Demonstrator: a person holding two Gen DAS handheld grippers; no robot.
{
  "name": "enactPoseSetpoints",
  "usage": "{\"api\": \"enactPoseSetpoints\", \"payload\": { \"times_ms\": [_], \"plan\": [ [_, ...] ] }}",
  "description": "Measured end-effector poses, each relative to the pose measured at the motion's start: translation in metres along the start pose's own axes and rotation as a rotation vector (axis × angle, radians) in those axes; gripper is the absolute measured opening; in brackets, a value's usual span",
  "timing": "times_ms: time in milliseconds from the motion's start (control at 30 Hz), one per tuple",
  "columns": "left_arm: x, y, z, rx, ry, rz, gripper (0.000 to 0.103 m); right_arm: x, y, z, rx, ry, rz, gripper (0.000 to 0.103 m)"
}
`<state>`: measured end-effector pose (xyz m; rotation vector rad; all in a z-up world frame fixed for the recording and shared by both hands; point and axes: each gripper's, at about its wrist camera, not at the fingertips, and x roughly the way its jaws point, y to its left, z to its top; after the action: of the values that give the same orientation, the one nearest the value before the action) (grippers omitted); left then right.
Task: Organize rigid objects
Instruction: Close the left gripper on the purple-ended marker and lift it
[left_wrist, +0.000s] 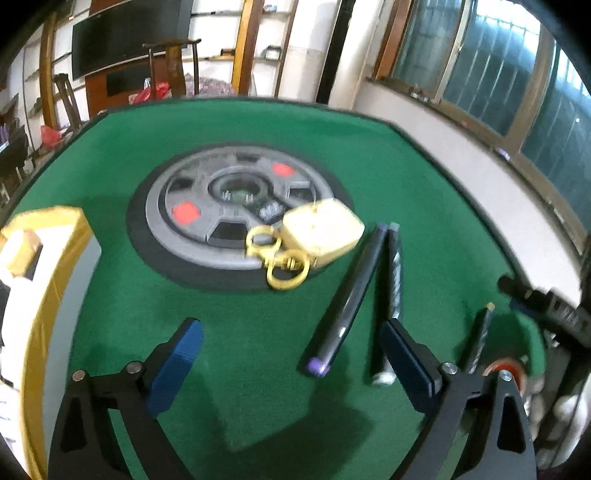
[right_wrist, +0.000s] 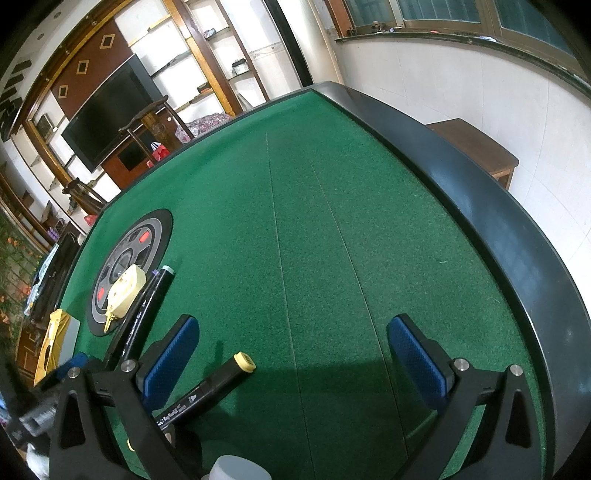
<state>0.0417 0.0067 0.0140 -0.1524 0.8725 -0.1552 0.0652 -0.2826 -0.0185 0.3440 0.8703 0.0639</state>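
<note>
A cream-yellow square case (left_wrist: 321, 230) with a gold swivel clasp (left_wrist: 280, 260) lies on the edge of the table's grey centre disc (left_wrist: 207, 206). Right of it lie two dark markers, one purple-capped (left_wrist: 347, 299) and one white-capped (left_wrist: 394, 273). My left gripper (left_wrist: 295, 360) hovers open just in front of them, holding nothing. A third marker, yellow-capped (right_wrist: 207, 391), lies partly under the left finger of my right gripper (right_wrist: 295, 363), which is open over bare felt. The right wrist view also shows the case (right_wrist: 123, 291) and the marker pair (right_wrist: 144, 306).
A yellow box (left_wrist: 48, 266) stands at the table's left edge. The green felt (right_wrist: 332, 240) is bounded by a raised black rim (right_wrist: 480, 206). A grey cap (right_wrist: 236, 469) sits at the near edge. Chairs, shelves and a TV stand beyond the table.
</note>
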Motion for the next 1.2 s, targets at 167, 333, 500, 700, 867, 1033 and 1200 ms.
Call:
{"api": "enactPoseSetpoints", "payload": {
  "times_ms": [167, 333, 500, 700, 867, 1033, 1200],
  "plan": [
    [0.003, -0.015, 0.025, 0.074, 0.001, 0.039, 0.098, 0.0, 0.0, 0.0, 0.0, 0.0, 0.0, 0.103],
    [0.036, -0.012, 0.031, 0.081, 0.069, 0.065, 0.097, 0.0, -0.001, -0.001, 0.003, -0.001, 0.005, 0.103],
    [0.05, -0.023, 0.025, 0.176, 0.1, 0.071, 0.089, 0.002, -0.002, -0.002, -0.001, 0.0, 0.001, 0.103],
    [0.042, -0.033, 0.021, 0.251, 0.11, 0.044, 0.03, 0.002, -0.002, -0.002, -0.003, 0.001, -0.001, 0.103],
    [0.042, -0.034, 0.024, 0.256, 0.106, 0.036, 0.031, 0.001, -0.004, -0.001, -0.003, 0.001, 0.0, 0.103],
    [0.048, -0.037, 0.033, 0.256, 0.111, 0.033, 0.029, 0.0, -0.003, -0.001, -0.004, 0.0, 0.0, 0.103],
    [0.026, -0.041, 0.007, 0.316, 0.125, -0.02, 0.014, 0.0, -0.005, 0.0, -0.001, -0.002, 0.007, 0.103]
  ]
}}
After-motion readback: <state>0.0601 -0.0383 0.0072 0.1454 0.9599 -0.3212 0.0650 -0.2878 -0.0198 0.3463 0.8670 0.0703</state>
